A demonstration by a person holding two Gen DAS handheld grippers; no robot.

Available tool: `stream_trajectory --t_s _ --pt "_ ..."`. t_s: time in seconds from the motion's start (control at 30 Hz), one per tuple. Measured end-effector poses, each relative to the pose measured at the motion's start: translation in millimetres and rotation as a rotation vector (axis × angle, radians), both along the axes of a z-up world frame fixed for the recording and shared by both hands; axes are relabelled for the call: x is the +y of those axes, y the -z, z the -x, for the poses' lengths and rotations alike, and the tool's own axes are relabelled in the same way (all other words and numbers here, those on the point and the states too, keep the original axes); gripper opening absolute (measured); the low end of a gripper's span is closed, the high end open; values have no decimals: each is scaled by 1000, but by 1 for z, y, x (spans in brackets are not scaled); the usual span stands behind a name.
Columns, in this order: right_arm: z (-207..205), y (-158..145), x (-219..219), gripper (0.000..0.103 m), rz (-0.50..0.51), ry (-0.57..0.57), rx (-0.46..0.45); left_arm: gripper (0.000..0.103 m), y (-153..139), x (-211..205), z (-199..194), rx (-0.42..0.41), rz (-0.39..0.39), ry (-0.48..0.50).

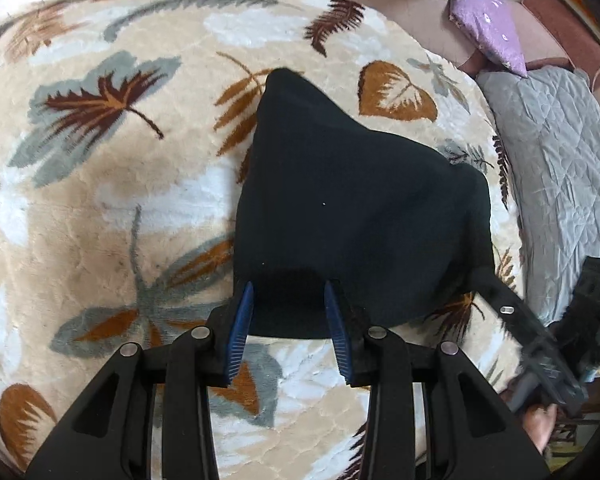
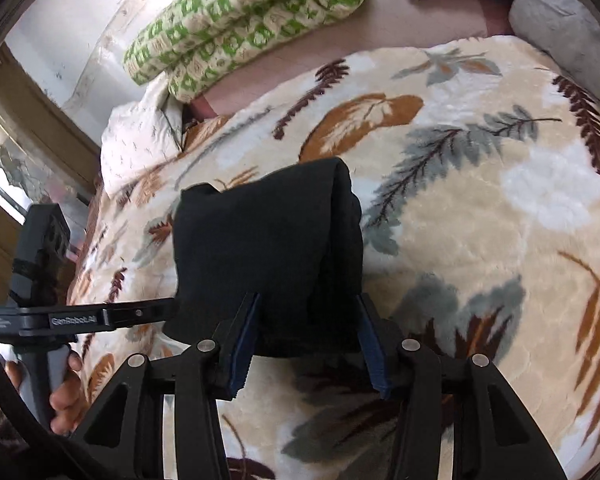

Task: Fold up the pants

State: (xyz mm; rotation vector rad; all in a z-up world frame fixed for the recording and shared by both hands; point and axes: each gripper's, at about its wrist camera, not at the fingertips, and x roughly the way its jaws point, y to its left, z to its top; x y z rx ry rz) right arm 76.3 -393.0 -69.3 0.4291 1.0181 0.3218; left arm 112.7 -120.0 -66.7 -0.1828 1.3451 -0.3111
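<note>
The black pants (image 1: 352,200) are a folded bundle, raised at the near edge above a leaf-patterned blanket (image 1: 100,200). My left gripper (image 1: 289,284) is shut on the bundle's near edge, dark cloth filling the gap between its blue pads (image 1: 240,320). In the right wrist view the pants (image 2: 260,240) hang in a thick fold, and my right gripper (image 2: 308,298) grips the near end, pads against the cloth. Each gripper shows in the other's view: the right gripper (image 1: 492,290) at the bundle's right corner, the left gripper (image 2: 166,309) at its left corner.
The blanket (image 2: 480,220) covers a bed. A green patterned quilt (image 2: 240,20), a purple pillow (image 1: 488,28) and a white pillow (image 2: 136,148) lie at the far side. A grey quilted cover (image 1: 552,160) lies to the right. A person's hand (image 2: 66,396) holds the left gripper's handle.
</note>
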Motion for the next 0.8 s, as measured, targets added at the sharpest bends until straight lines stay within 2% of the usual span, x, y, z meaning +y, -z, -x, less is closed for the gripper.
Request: stream_trajectory --t_s 0.07,0.17,0.23,0.4,0.5,0.6,0.67,0.8 --pt "10 -15 -1 48 -8 15 -46 35 -6 1 7 -30 -14 1" --pt "27 -44 5 50 57 28 -103 35 -13 4 19 -61 -2 -21" --pt "36 -58 16 50 109 22 -109 35 -18 8 29 -97 0 -41" --pt "61 -67 45 50 183 3 -91 35 -25 15 54 -179 -55 -65" --pt "74 -68 57 56 212 19 -97 35 -26 22 64 -216 -80 -96" --pt "81 -68 57 59 192 41 -102 35 -25 30 67 -212 -80 -122" --pt "78 -66 50 60 153 45 -84 35 -22 40 59 -174 -66 -139" --pt "52 -51 16 62 70 92 -10 35 -14 64 19 -101 -5 -181"
